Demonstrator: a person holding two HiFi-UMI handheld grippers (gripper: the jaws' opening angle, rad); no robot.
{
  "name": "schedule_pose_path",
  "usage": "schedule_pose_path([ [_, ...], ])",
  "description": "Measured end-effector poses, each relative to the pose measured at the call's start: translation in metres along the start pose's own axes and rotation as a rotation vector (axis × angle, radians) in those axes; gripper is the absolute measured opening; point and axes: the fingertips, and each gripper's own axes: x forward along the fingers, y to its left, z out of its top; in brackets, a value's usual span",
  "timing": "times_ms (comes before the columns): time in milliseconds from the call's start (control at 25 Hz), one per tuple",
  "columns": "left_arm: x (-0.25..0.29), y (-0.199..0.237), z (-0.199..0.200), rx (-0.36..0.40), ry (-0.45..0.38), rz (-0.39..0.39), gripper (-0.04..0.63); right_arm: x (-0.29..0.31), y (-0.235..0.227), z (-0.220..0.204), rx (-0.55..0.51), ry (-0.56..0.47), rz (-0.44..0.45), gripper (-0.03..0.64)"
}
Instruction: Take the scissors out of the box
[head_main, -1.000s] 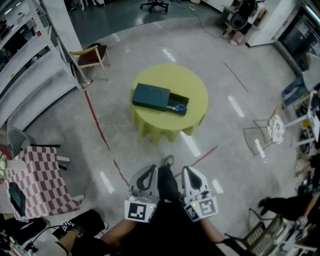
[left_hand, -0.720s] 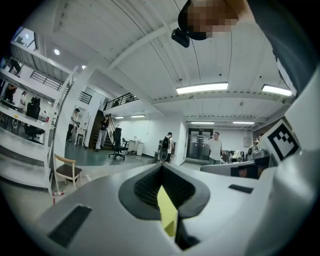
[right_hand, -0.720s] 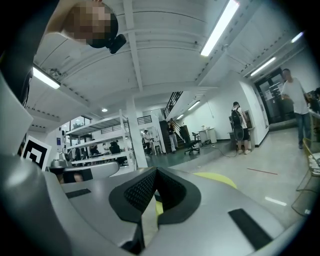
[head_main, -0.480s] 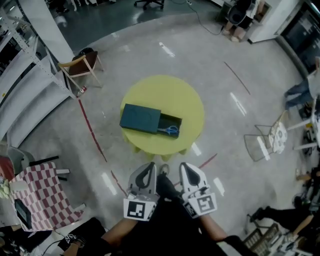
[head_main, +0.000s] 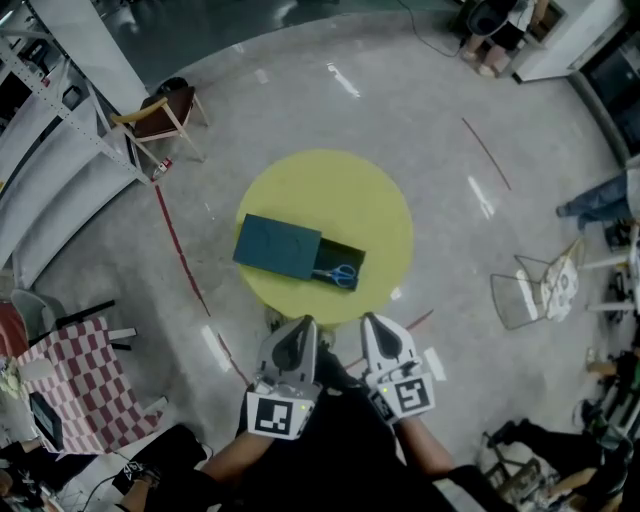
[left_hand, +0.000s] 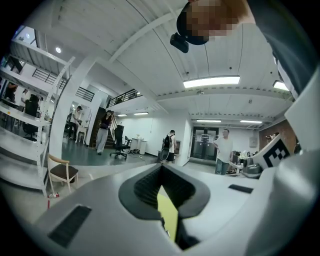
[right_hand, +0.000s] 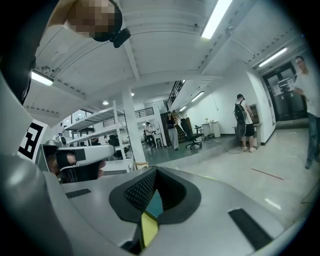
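Note:
In the head view a dark teal box (head_main: 277, 246) lies on a round yellow table (head_main: 375, 215), its drawer slid out to the right. Blue-handled scissors (head_main: 338, 274) lie in the open drawer. My left gripper (head_main: 299, 332) and right gripper (head_main: 376, 331) are side by side just short of the table's near edge, both shut and empty. In the left gripper view the jaws of the left gripper (left_hand: 161, 175) meet, with a yellow sliver of table behind. In the right gripper view the right gripper (right_hand: 152, 182) is shut too, with teal and yellow showing through the gap.
A wooden chair (head_main: 162, 119) stands at the far left beside white shelving (head_main: 50, 150). A checkered-cloth table (head_main: 75, 380) is at the near left, a wire chair (head_main: 535, 285) to the right. Several people stand in the background (left_hand: 224, 150). Red tape lines cross the floor.
Both grippers have moved forward toward the yellow table, which now lies closer and lower in the head view. Their jaws have stayed shut.

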Motion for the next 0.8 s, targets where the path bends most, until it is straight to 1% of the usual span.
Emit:
schedule_pose_path([
  [160,0.021,0.013,0.004,0.014,0.004,-0.018,0.000,0.023,-0.010,-0.012,0.017,0.032,-0.006,-0.002],
  [280,0.034,0.021,0.005,0.002,0.019,-0.040,0.000,0.038,-0.021,-0.021,0.018,0.057,-0.035,-0.002],
  [400,0.047,0.030,0.005,0.002,0.034,-0.060,0.000,0.054,-0.031,-0.040,0.007,0.115,-0.056,-0.002],
  [560,0.064,0.037,0.005,-0.031,0.049,-0.073,0.000,0.074,-0.046,-0.069,-0.014,0.200,-0.070,-0.002],
  [800,0.077,0.046,0.004,-0.051,0.067,-0.082,0.000,0.101,-0.060,-0.113,-0.030,0.323,-0.076,-0.002],
])
